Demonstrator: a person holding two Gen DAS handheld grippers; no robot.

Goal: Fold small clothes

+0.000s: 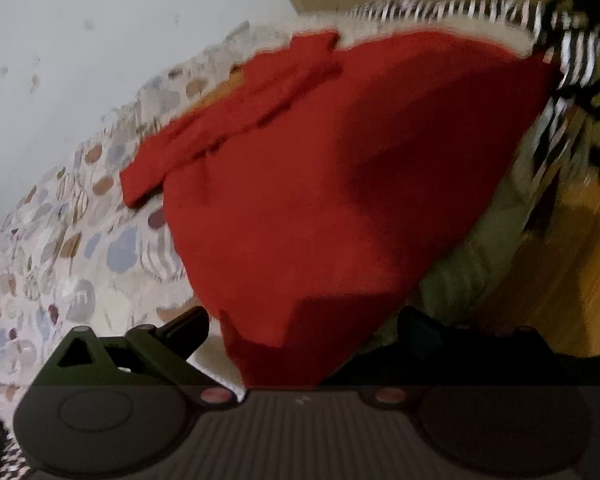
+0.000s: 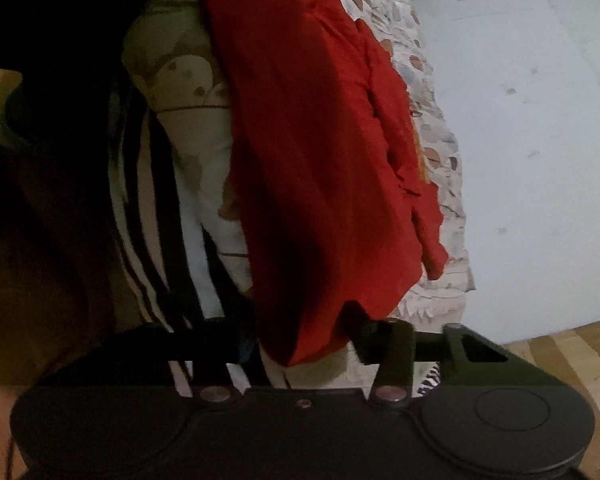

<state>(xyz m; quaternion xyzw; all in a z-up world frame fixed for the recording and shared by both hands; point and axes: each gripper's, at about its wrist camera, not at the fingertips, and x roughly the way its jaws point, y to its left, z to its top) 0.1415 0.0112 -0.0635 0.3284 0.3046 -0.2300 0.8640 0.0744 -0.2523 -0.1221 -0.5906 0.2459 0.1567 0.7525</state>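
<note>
A red garment [image 1: 340,160] lies spread over a patterned cloth [image 1: 80,248], one sleeve [image 1: 220,140] folded across its upper left. My left gripper [image 1: 304,320] stands open and wide. The garment's near edge runs between its fingers, and a strip of pale cloth shows beside the left finger [image 1: 188,328]. In the right wrist view the same red garment [image 2: 308,140] runs top to bottom. Its lower corner sits between the fingers of my right gripper [image 2: 302,332]. Those jaws stand partly closed around the corner, and no firm press shows.
A black-and-white striped cloth [image 1: 460,10] [image 2: 140,240] lies beyond the garment's far side. The patterned cloth [image 2: 432,128] rests on a pale flat surface [image 2: 540,160] [image 1: 100,40]. Wooden floor [image 1: 560,280] [image 2: 560,352] shows past the edge. The left of the right wrist view is dark.
</note>
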